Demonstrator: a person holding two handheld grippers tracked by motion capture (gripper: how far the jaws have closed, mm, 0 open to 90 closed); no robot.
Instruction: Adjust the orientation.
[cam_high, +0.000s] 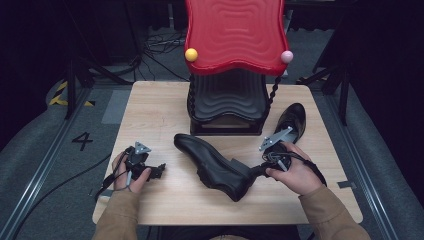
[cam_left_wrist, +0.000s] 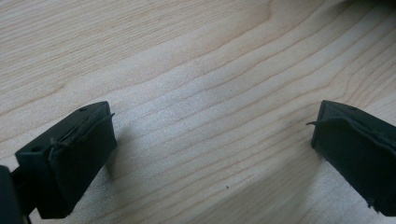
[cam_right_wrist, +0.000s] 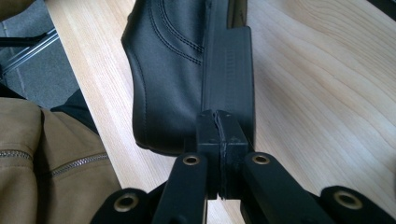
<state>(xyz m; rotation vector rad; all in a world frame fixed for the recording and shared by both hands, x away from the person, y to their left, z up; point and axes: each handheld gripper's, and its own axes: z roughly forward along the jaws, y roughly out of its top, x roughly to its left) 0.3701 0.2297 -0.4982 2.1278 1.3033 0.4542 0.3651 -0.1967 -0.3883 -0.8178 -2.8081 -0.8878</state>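
A black leather shoe (cam_high: 210, 160) lies on its side in the middle of the wooden table (cam_high: 155, 115), toe to the far left and heel toward the right hand. My right gripper (cam_high: 257, 170) is shut, its pads pressed together with nothing visible between them. In the right gripper view its tips (cam_right_wrist: 219, 121) sit right against the heel block of the shoe (cam_right_wrist: 163, 70). A second black shoe (cam_high: 292, 120) lies behind the right hand. My left gripper (cam_high: 159, 170) rests low at the left; its jaws (cam_left_wrist: 212, 140) stand wide open over bare wood.
A red wavy-topped stand (cam_high: 235, 30) with a black wavy shelf (cam_high: 227, 100) sits at the table's far middle, a yellow ball (cam_high: 191, 54) and a pink ball (cam_high: 286, 56) at its corners. Cables trail off the left edge. A tan sleeve (cam_right_wrist: 46, 158) lies close by.
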